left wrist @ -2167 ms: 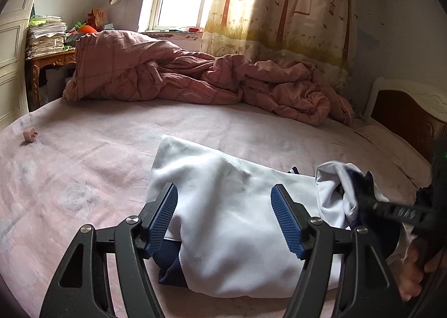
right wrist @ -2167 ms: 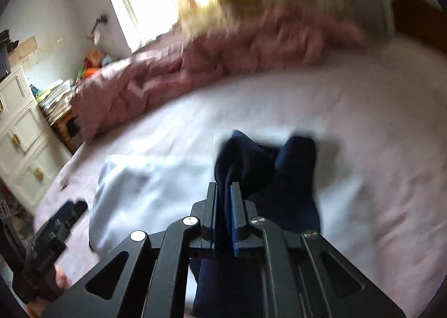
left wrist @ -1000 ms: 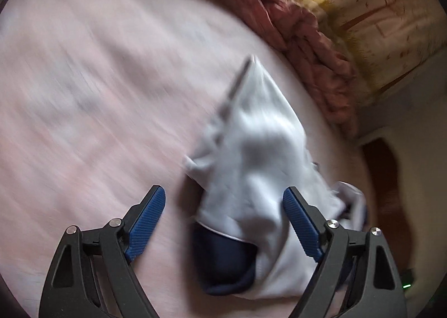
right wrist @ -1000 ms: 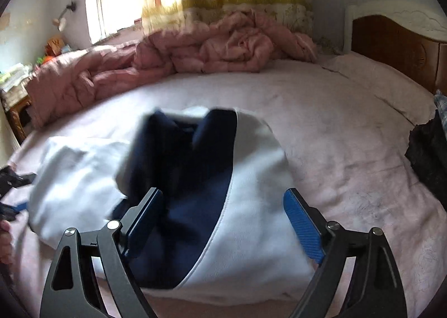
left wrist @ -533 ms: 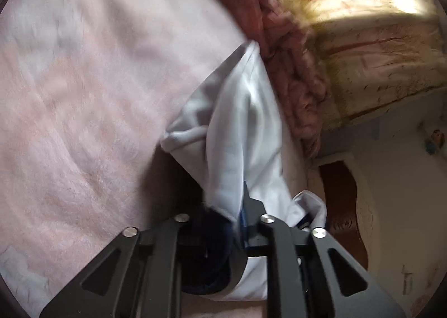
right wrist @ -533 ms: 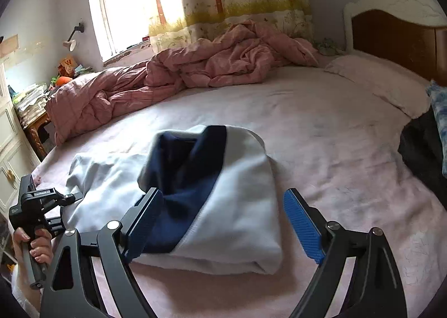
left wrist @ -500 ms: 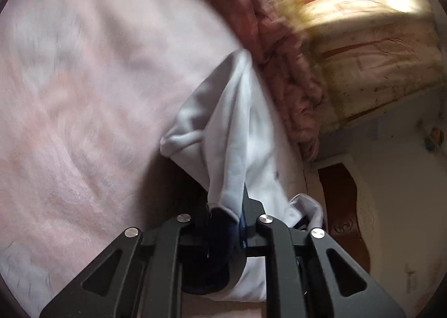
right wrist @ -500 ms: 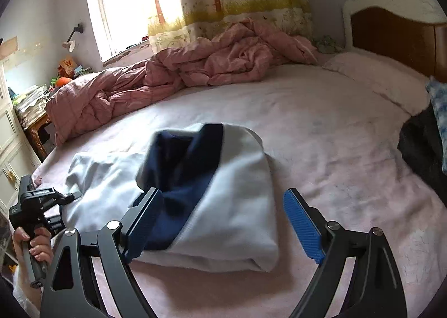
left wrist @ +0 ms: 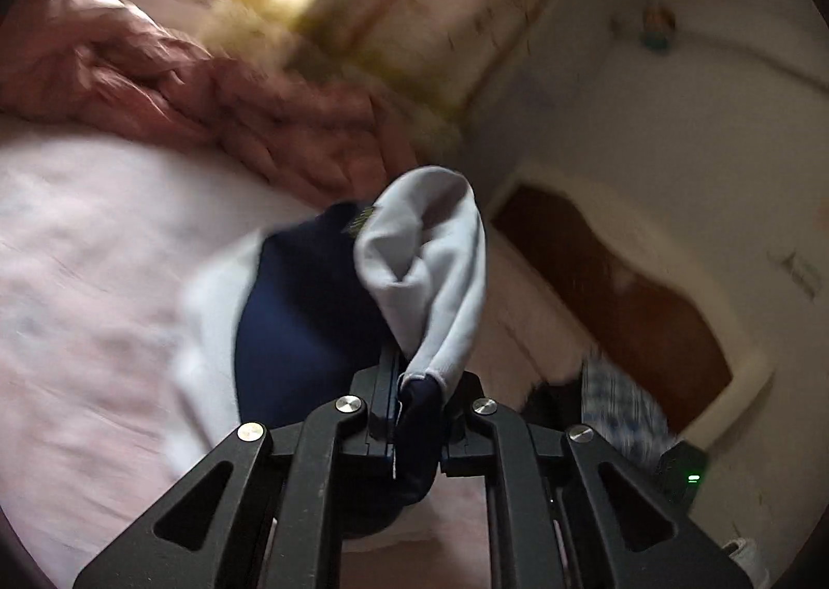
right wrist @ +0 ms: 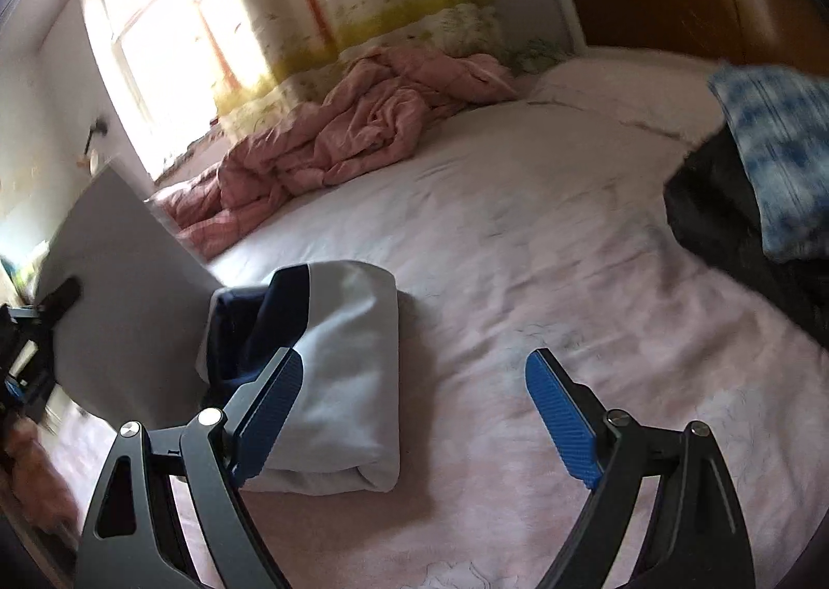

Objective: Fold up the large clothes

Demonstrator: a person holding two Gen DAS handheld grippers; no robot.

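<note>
No text, brand or number can be read in either view; a small yellowish tag (left wrist: 364,218) on the garment (left wrist: 430,273) is too blurred to read.

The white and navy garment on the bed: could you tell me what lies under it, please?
The garment rests on the pink bedsheet. Its left end is raised by the shut left tool. Anything beneath the folded part is covered.

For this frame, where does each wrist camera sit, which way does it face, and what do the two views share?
Left wrist: sits behind the left gripper, which is shut on the white and navy garment; faces the headboard.
Right wrist: sits behind the open right gripper, low over the bed; faces the window. The person's hand shows at the left edge.
Shared: the garment, pink quilt, headboard.
</note>
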